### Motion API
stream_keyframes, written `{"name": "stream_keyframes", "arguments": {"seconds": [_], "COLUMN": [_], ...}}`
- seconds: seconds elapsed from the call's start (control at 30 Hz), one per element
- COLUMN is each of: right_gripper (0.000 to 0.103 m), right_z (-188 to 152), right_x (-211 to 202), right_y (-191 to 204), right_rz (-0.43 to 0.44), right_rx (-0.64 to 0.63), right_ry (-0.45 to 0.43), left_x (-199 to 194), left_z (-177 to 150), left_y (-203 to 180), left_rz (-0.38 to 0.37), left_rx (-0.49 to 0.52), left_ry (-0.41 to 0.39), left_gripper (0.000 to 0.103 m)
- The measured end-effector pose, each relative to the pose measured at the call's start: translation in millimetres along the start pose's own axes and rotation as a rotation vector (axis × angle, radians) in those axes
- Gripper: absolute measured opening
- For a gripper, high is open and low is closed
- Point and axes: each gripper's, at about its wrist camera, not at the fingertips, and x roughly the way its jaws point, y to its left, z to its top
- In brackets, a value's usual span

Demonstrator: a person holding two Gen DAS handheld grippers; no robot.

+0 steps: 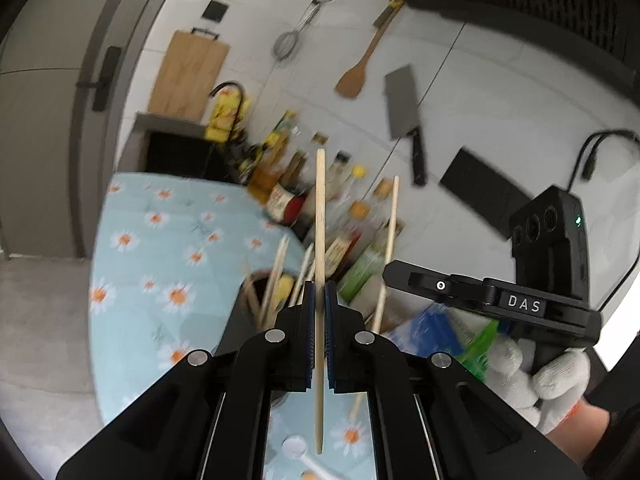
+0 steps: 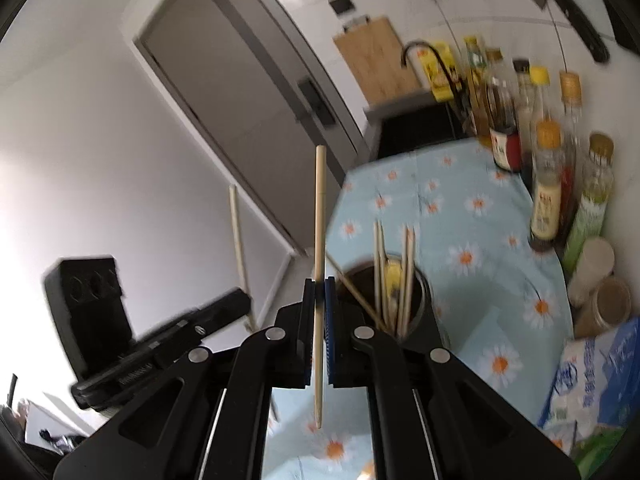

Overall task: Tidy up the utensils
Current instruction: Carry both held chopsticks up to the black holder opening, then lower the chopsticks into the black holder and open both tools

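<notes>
Clamping a pale wooden chopstick [image 1: 320, 216] upright between its blue pads, the left gripper [image 1: 319, 292] hangs above the daisy-print tablecloth [image 1: 160, 240]. Right gripper [image 2: 319, 288] likewise pinches its own chopstick [image 2: 319, 216]. Nearby, a dark holder cup [image 2: 420, 308] on the cloth contains several more chopsticks, leaning.

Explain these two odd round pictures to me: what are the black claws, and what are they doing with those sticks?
No robot here: a person in white work gloves holds a hand-operated claw in each hand, each with a wide-angle camera looking along its fingers. The left claw is clamped on one chopstick; the right claw is clamped on another chopstick. Below is a counter under a daisy-print cloth, with a dark holder already containing several chopsticks, and sauce bottles along the wall.
</notes>
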Motion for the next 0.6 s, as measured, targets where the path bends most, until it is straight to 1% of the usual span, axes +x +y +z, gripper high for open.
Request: {"name": "stream_keyframes", "arguments": {"seconds": [0.07,0.2,0.3,0.5,0.6], "right_gripper": [0.006,0.006,0.006,0.006,0.006], "right_z": [10,23,32,48,54], "right_x": [-4,-6,-9,-8,-8], "right_y": [1,-3,-1,-7,-10], "right_rz": [-0.018,-0.011,-0.012,-0.021,-0.022], "right_rx": [-0.007,0.01,-0.014,-0.023,-0.042], "right_ry": [-0.035,-0.077,-0.106,-0.135,-0.182], "left_x": [1,8,13,17,18], "left_z": [9,23,30,41,45], "left_y": [-4,-7,-9,-10,-6], "left_rz": [-0.024,-0.049,-0.041,-0.031,-0.033], "left_rx": [0.026,0.053,0.087,0.147,0.158], "left_ry": [-0.041,-0.083,-0.116,-0.162,-0.192], "left_gripper": [0.004,0.004,0.004,0.004,0.004]}}
